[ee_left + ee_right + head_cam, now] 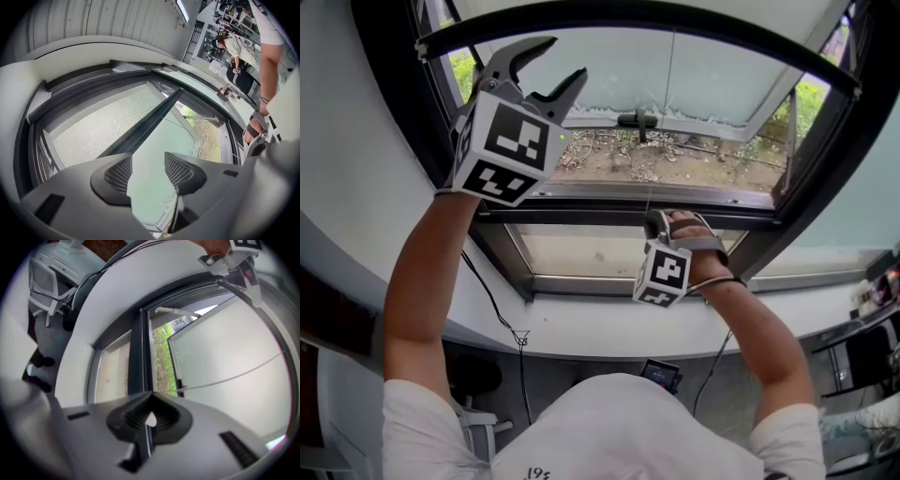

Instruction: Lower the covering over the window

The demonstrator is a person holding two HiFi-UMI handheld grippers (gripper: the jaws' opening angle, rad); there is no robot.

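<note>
Left claw gapes empty at upper left, just under the blind's dark bottom bar along the top. Right claw, centre, is pressed together where the thin cord meets it.

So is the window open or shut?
Open. The window sash tilts outward from its frame, and bare ground shows through the gap.

Thin grey pull cord runs behind the right gripper; too fine to tell whether its closed jaws pinch it.
</note>
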